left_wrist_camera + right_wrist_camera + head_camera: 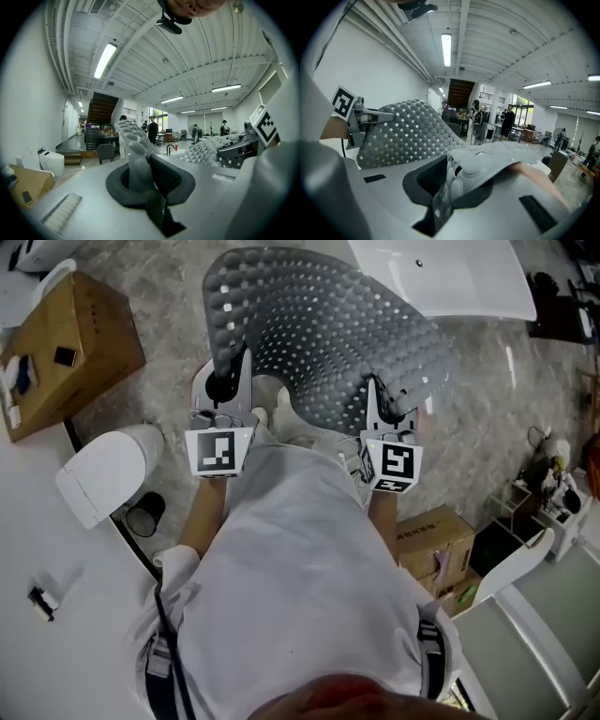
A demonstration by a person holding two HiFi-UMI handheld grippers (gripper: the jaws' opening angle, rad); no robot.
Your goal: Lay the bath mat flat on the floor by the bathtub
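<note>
The left gripper (229, 382) and the right gripper (377, 401) each pinch the near edge of the bath mat (323, 324), which arches ahead of them.

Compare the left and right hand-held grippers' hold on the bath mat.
At the left hand-held gripper the bath mat edge stands upright out of the jaws; at the right hand-held gripper it flops sideways over one jaw. The left one holds the mat's near left corner, the right one its near right corner. Both are clamped on the mat, which is held up in an arc.
</note>
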